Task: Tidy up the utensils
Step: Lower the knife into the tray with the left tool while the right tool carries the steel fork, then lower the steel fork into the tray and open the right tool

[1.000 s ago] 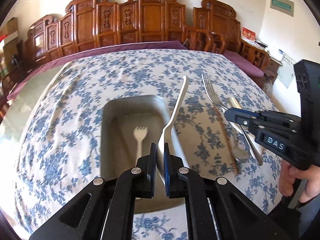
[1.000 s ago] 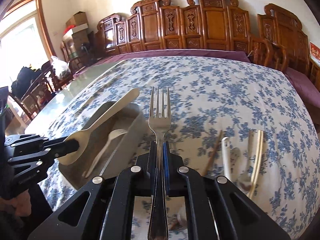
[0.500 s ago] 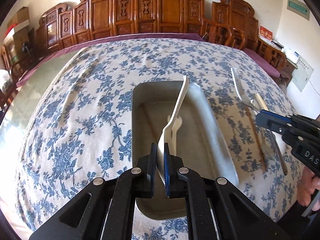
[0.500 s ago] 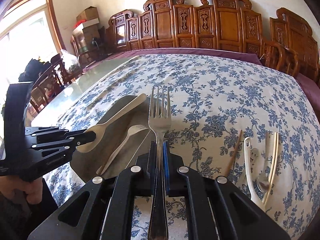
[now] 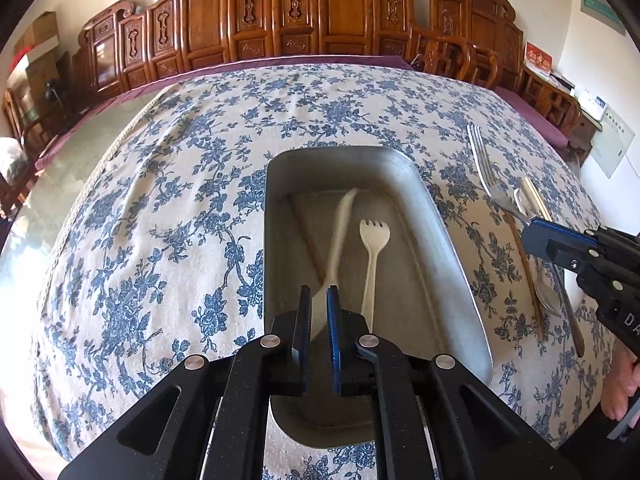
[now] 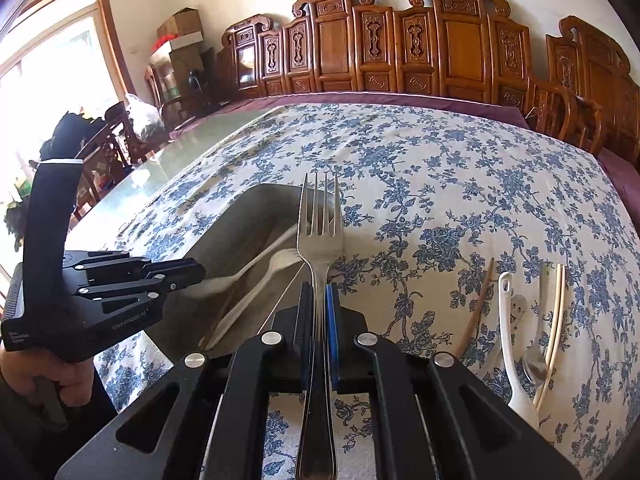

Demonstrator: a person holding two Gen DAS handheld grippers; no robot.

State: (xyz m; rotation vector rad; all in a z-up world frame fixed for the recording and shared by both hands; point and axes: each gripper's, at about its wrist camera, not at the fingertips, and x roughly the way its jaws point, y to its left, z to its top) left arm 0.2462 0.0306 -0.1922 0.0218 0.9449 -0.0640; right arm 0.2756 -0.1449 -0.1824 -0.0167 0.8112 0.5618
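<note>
While my left gripper pinches the light, stiff plastic spoon over the tray, my right gripper clamps the slick metal fork mid-handle beside the tray.

light: bright daylight, window overexposed | edges: fisheye-curved, dark corners

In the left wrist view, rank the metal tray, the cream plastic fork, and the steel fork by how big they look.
1. metal tray, clearly largest.
2 and 3. cream plastic fork and steel fork: similar in apparent length. The steel one is partly hidden by the right gripper holding it, so no ranking.
</note>
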